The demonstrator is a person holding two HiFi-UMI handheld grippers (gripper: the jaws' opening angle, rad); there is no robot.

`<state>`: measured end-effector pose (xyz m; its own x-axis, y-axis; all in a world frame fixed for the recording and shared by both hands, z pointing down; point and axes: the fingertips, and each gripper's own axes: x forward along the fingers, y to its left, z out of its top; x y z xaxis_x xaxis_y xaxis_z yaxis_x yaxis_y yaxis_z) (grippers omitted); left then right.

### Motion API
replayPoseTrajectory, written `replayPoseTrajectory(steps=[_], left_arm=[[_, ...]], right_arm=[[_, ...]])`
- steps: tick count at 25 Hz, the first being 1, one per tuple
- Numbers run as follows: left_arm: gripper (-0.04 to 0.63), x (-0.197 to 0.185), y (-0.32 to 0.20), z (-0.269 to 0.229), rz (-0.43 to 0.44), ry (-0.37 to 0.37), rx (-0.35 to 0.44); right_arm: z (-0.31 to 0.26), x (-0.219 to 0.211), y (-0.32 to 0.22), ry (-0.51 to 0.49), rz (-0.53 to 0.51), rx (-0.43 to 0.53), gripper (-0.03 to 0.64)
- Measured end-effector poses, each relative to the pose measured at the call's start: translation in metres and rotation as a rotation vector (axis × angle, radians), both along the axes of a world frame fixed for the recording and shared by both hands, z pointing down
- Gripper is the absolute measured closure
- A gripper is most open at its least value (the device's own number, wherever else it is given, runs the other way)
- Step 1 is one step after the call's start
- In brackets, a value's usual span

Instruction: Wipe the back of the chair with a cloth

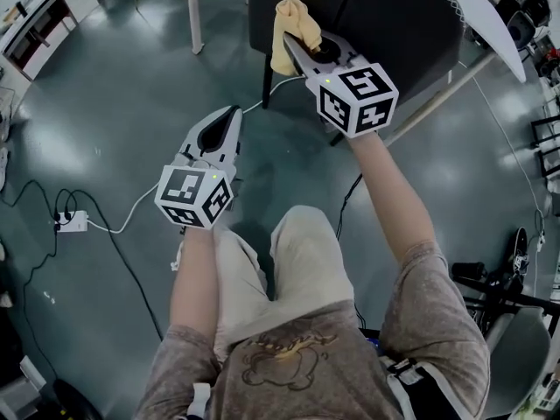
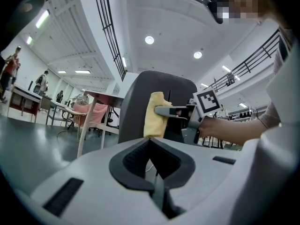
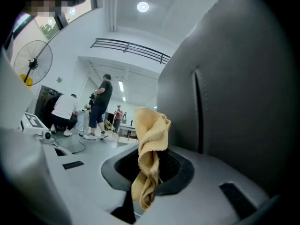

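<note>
From where I stand, the person's right claw (image 1: 296,49) is pinching a bunched yellow cloth (image 1: 293,20) at its tips. It is held up at the left edge of the dark chair back (image 1: 394,16), on the far side of the scene — whether the cloth touches the upholstery or sits just beside it, I can't tell. The left claw (image 1: 232,116) hangs lower and nearer, over the grey floor (image 1: 114,103), its tips pressed together with nothing between them. To my eye the wipe is only about to start, or barely under way. Doing it well would mean turning the right claw so that the loose puff of cloth beyond the tips meets the back, not the hard plastic. The cloth is wadded into a narrow roll, so each pass would cover only a thin band and the strokes ought to overlap. Long passes from the left edge towards the right, worked down row by row, look the sensible route. The vertical seam (image 3: 197,111) that shows in the right gripper view deserves extra care, since dust would likely sit there. The chair looks light on its thin legs (image 1: 267,81) — steady, moderate pressure seems wiser than a hard shove, and the idle left claw could brace the frame if it rocks.
</note>
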<state>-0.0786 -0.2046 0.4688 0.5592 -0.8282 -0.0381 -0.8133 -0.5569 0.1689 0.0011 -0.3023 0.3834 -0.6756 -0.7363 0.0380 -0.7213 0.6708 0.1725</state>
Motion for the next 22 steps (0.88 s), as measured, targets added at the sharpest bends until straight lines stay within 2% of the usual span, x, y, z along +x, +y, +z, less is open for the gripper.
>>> replayPoseTrajectory(steps=[6,15,22], left_arm=[[0.588,0.005,0.002,-0.001,0.011,-0.008,0.003],[0.588,0.021,0.006,0.0,0.038,-0.042,0.013],[0.588,0.029,0.008,0.001,0.046,-0.053,0.015]], right_arm=[[0.005,0.062,0.052,-0.008,0.059,0.028,0.546],[0.004,0.179,0.114,0.042,0.246,0.075,0.546],[0.034,0.241,0.134,0.056,0.379,0.038,0.546]])
